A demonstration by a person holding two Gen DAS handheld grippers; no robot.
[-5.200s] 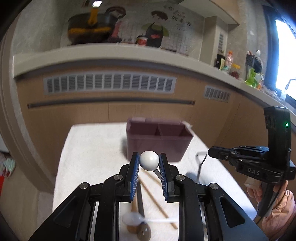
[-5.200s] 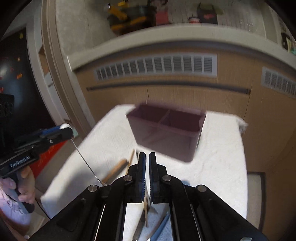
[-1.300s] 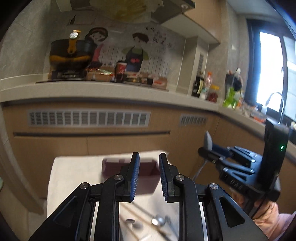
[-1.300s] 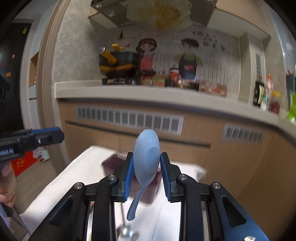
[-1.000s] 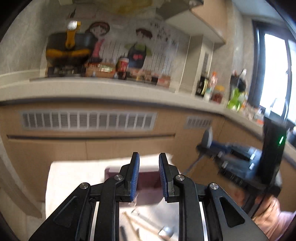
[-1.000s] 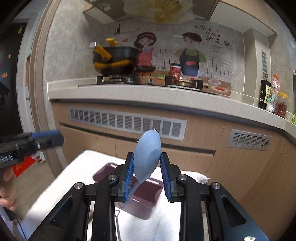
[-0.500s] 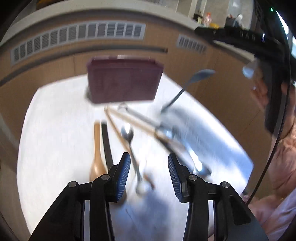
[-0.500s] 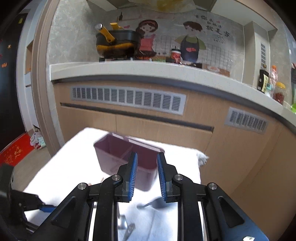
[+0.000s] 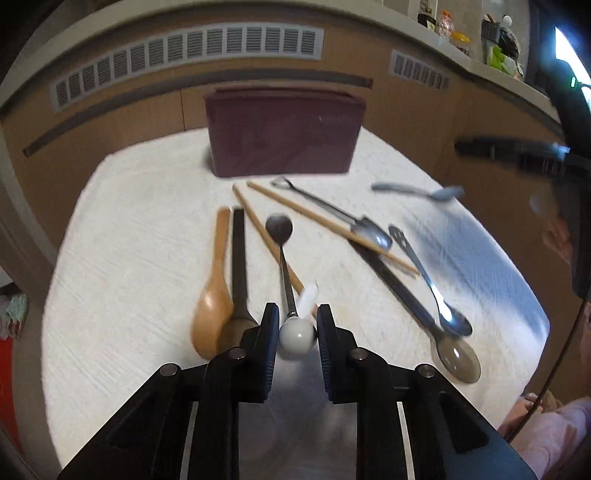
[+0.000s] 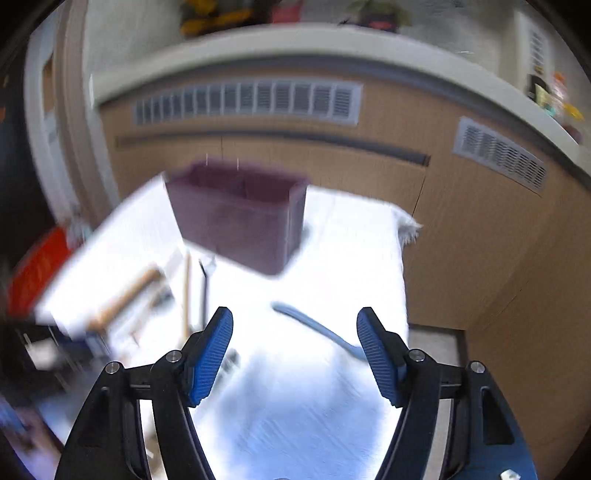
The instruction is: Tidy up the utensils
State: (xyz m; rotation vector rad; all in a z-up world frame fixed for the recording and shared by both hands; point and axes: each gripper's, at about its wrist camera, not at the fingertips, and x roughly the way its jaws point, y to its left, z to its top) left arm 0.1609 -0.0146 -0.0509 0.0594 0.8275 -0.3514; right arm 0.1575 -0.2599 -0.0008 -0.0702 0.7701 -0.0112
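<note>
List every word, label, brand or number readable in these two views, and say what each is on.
None can be read.
Bottles and jars on the counter: labels too small and blurred.
Purple utensil box: no print visible.
Right hand-held gripper: its body is motion-blurred, no lettering legible.

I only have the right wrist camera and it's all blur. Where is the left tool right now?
Observer: The left tool is low over the cloth, its fingers either side of the white ball that ends a metal spoon. I can't tell whether they are pressing on it.
Operator: What lies to the left of that spoon?
Observer: A wooden spoon and a dark spoon, side by side, bowls toward the camera.
Operator: My tool's finger hides the end of the blue spoon. How does it lie?
Observer: The blue spoon lies flat, apart from the others, with its bowl at the right-hand end.
</note>
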